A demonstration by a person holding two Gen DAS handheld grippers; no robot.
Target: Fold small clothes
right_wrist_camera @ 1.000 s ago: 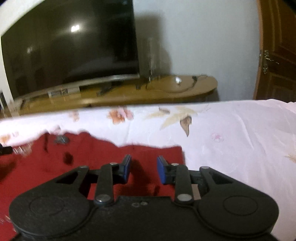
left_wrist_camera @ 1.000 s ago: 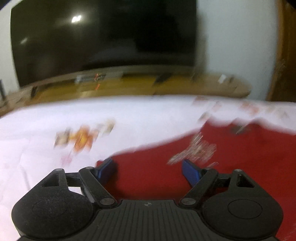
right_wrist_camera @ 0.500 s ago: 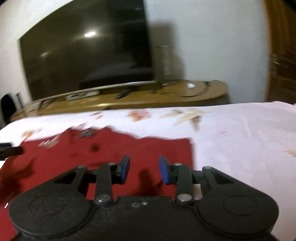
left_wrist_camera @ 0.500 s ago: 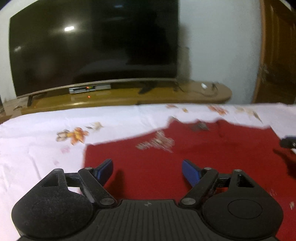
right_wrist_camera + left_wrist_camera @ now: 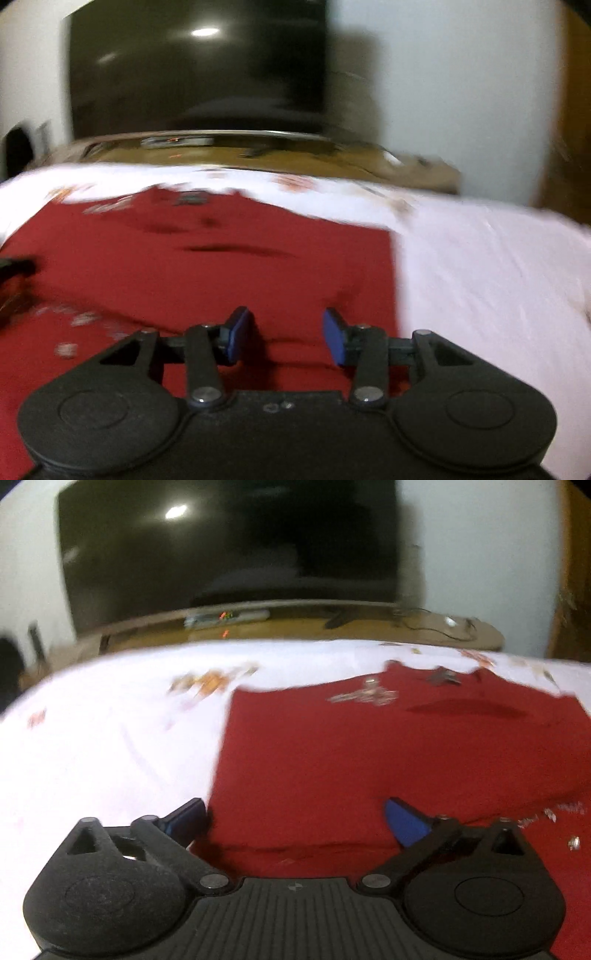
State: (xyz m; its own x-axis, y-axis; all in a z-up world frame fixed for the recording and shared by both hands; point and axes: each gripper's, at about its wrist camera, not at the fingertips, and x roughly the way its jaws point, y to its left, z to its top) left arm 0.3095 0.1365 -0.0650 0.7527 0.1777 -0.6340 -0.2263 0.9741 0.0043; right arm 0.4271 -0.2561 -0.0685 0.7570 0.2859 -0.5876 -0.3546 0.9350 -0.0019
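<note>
A red garment (image 5: 369, 760) with a silvery print lies flat on a white floral bedsheet (image 5: 103, 746). In the left wrist view my left gripper (image 5: 295, 819) hovers over the garment's left near corner, its jaws opening wide with only cloth beneath them and nothing pinched. In the right wrist view the same red garment (image 5: 221, 273) spreads left of centre. My right gripper (image 5: 284, 334) hangs over its right near part, jaws opening, with nothing gripped between the blue pads. A fold edge crosses the garment just ahead of both grippers.
The bedsheet (image 5: 480, 280) stretches to the right of the garment. Beyond the bed stands a wooden TV bench (image 5: 295, 627) with a large dark television (image 5: 229, 542) and a set-top box. A wooden door (image 5: 569, 129) sits at the far right.
Both grippers have drawn back toward the near edge of the garment. The left jaws have spread wider, and so have the right ones. More of the garment now lies ahead of each gripper.
</note>
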